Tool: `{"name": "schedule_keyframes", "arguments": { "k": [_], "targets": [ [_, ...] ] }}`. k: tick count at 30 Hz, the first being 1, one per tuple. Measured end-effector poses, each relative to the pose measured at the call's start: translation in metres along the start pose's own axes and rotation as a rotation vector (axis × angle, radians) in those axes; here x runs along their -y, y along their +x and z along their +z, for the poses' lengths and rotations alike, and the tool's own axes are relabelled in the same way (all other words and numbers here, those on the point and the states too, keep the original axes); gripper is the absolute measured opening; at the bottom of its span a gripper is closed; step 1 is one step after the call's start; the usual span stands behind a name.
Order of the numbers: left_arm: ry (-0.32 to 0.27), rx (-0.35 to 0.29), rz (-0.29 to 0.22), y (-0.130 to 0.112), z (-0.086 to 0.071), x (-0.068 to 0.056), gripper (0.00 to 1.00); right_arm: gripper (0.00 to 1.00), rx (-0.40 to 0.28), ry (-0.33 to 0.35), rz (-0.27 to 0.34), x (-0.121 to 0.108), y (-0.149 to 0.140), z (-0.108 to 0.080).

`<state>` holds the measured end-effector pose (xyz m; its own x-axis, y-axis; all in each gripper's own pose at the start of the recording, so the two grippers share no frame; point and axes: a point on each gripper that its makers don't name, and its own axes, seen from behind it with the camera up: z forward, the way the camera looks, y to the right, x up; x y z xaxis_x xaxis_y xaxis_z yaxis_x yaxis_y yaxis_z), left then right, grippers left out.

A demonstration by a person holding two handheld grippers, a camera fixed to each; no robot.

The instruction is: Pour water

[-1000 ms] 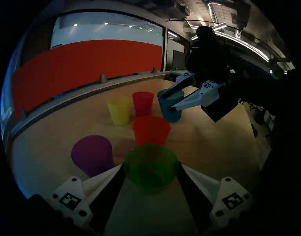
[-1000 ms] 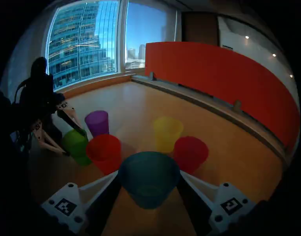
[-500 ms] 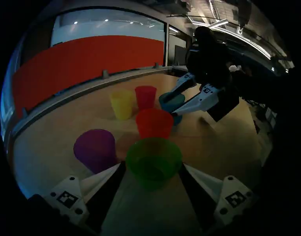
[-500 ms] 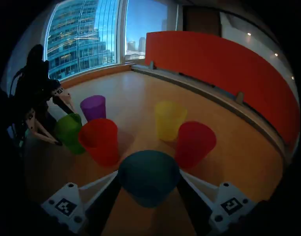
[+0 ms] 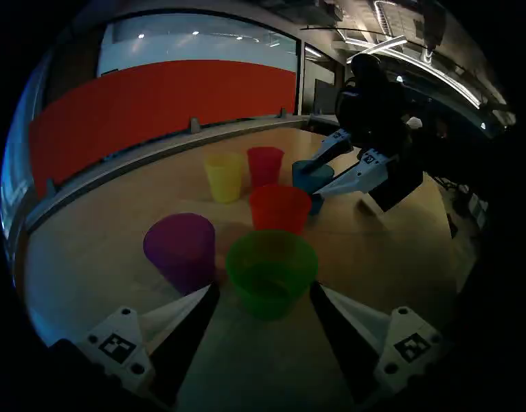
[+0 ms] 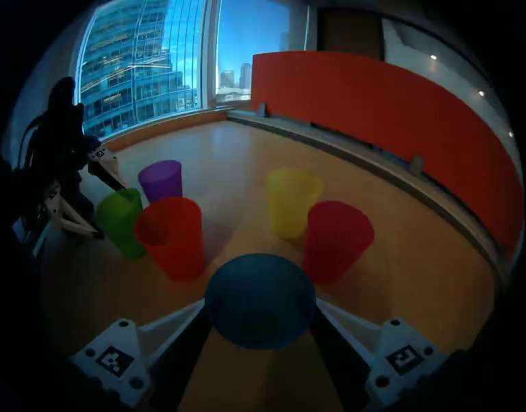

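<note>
- Blue cup point(image 6: 260, 300) is gripped on both sides by the fingers of the right gripper point(image 6: 261, 309). Its tilt is hard to judge, and I cannot tell if it holds water.
- Green cup point(image 5: 271, 271) is clamped upright between the fingers of the left gripper point(image 5: 263, 292). A dark patch at its bottom may be water.
- In the right gripper view, the orange cup point(image 6: 170, 233) stands near at 11 o'clock, with the green cup farther off at 10 o'clock. The red cup point(image 6: 335, 237) is at 1 o'clock and the yellow cup point(image 6: 292, 199) at 12.
- In the left gripper view, the orange cup is at 12 o'clock just beyond the green cup, and the blue cup is just behind it at 1 o'clock. The purple cup point(image 5: 180, 247) is at 10 o'clock.
- The orange cup lies between the two held cups, so either hand could pour into it. The blue cup looks nearer to it.
</note>
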<state>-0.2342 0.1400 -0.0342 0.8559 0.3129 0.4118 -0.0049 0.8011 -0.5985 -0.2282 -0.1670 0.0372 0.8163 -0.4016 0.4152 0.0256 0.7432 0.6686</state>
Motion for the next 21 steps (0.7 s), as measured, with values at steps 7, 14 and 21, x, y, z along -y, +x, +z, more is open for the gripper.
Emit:
{"name": "schedule_keyframes", "arguments": {
  "k": [7, 14, 21],
  "targets": [
    [-0.005, 0.016, -0.036, -0.005, -0.001, -0.001, 0.98, 1.00, 0.005, -0.002, 0.007, 0.002, -0.004, -0.005],
    [0.005, -0.003, -0.084, -0.004, -0.013, 0.004, 0.97, 1.00, 0.003, -0.026, 0.019, 0.001, -0.013, -0.020],
    [0.067, -0.042, -0.079, 0.006, -0.036, 0.020, 0.97, 1.00, -0.011, -0.061, 0.046, 0.003, -0.021, -0.044]
  ]
}}
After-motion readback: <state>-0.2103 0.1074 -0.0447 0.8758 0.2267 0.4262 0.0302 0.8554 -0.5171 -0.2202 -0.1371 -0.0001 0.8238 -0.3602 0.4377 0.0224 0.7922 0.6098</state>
